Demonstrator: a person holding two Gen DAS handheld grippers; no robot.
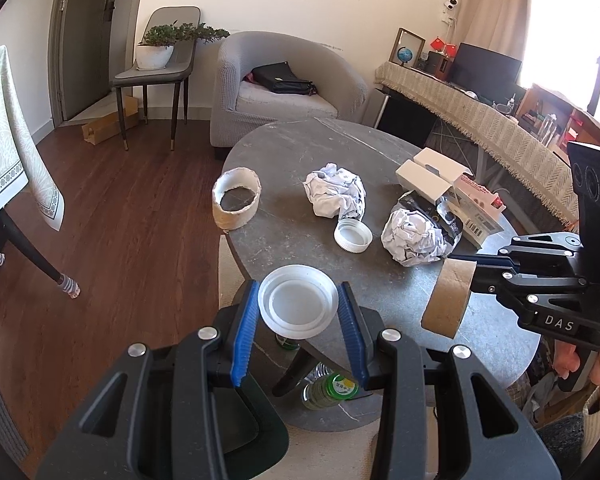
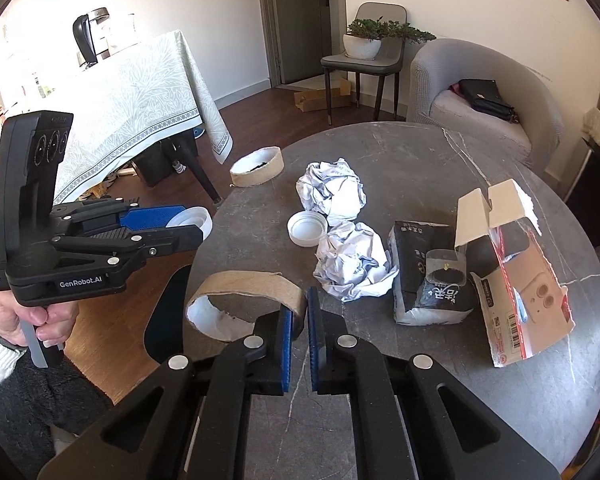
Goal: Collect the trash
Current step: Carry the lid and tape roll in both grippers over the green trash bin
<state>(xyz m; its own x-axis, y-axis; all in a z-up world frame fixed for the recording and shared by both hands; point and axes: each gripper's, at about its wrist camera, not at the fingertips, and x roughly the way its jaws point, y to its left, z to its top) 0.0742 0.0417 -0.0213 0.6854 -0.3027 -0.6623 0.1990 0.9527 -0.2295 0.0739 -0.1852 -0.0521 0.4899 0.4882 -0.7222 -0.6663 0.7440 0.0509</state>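
We grip a white lid [image 1: 298, 300] in our left claw [image 1: 299, 312]. Our right claw [image 2: 299, 322] pinches the cardboard ring's [image 2: 244, 284] wall, its far pad hidden inside. The tabletop's [image 2: 440, 152] near edge is cut off.

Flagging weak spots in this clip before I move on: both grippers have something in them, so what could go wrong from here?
1. The right gripper pinches only the thin wall of the brown cardboard ring; the torn ring could bend or slip out when lifted.
2. The left gripper holds the white plastic lid by its round rim, off the table's edge; a slip drops it to the floor.
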